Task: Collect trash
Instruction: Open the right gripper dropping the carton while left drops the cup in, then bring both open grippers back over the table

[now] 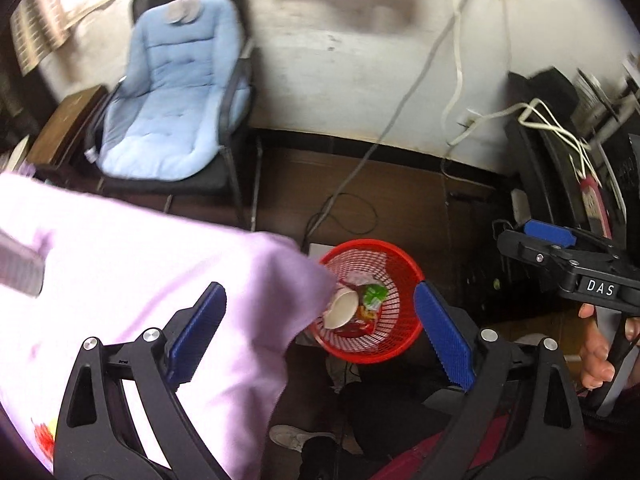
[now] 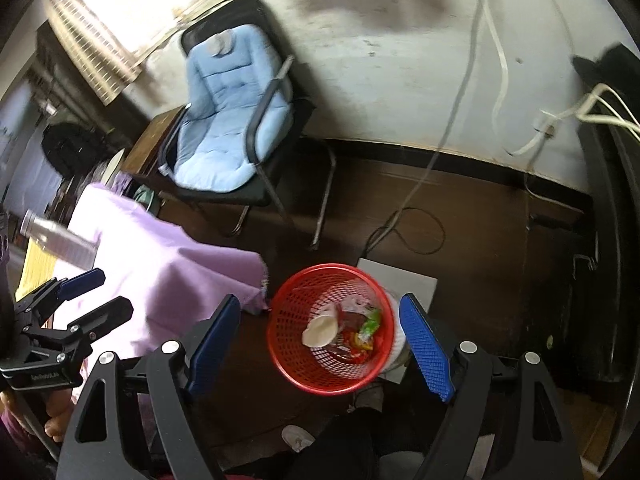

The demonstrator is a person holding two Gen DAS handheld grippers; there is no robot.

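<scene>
A red mesh wastebasket (image 1: 370, 300) is standing on the brown floor (image 1: 404, 200) in the lower middle of both views, holding a crumpled white paper cup (image 1: 341, 310), a green wrapper (image 1: 374, 294) and some red and orange wrappers (image 1: 360, 320). In the right wrist view the basket is sitting partly on a pale flat board (image 2: 400, 276). The left gripper (image 1: 320, 336) is hovering above it with its jaws standing wide apart and nothing between them. The right gripper (image 2: 320, 344) is likewise hanging over the basket, jaws spread and gripping nothing. A surface draped in a lilac cloth (image 1: 140, 272) is filling the lower left of the frames, its corner hanging just beside the basket's rim, and a silver bottle (image 2: 56, 240) is standing on it at the left edge. Beyond, in the upper left, a black chair with a light blue cushion (image 1: 176, 92) is standing against the pale wall, with cables (image 1: 400, 112) trailing down to the floor.
</scene>
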